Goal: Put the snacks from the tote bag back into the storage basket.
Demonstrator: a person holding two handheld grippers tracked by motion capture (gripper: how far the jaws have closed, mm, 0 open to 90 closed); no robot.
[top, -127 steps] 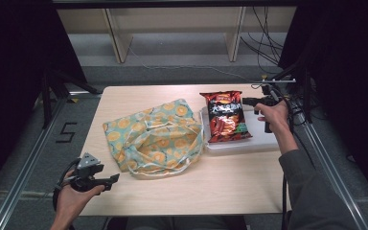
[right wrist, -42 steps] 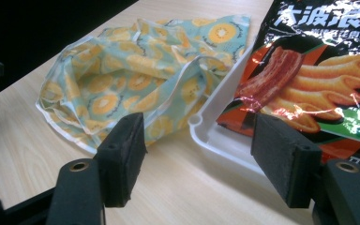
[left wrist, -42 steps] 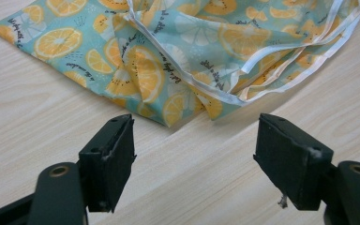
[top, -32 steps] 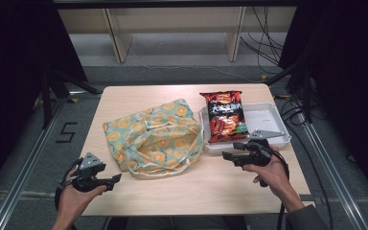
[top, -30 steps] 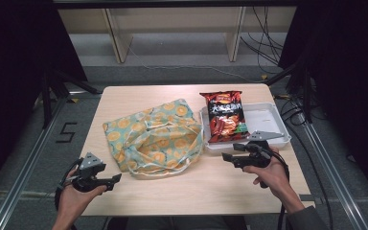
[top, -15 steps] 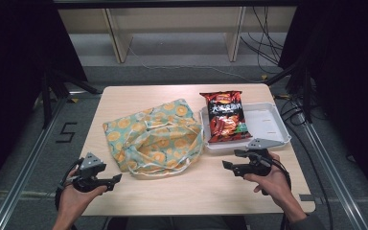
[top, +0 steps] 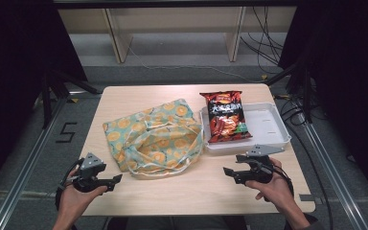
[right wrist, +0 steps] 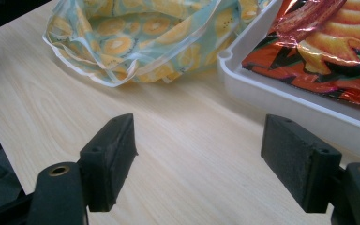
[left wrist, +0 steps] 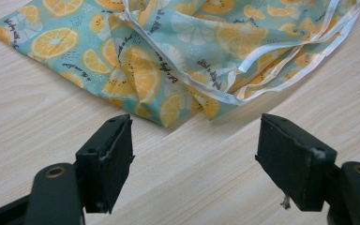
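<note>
With both claws released and empty, the right claw (top: pixel 228 173), its jaws just widened, is best brought low across the table (top: pixel 191 196) to the open rim of the orange-print bag (top: pixel 155 136), while the left claw (top: pixel 116 179) is kept ready beside it.

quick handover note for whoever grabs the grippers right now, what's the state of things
Left gripper: open, nothing held, at the table's near left corner, aimed at the orange-print bag.
Right gripper: jaws just opening, nothing between them, over the table in front of the white tray.
Chip packet: lying in the tray's left part, far end over the rim.
Bag: crumpled beside the tray, mouth and cords toward the near edge.
Done: nothing packed. Left, likely: packet into the bag.
</note>
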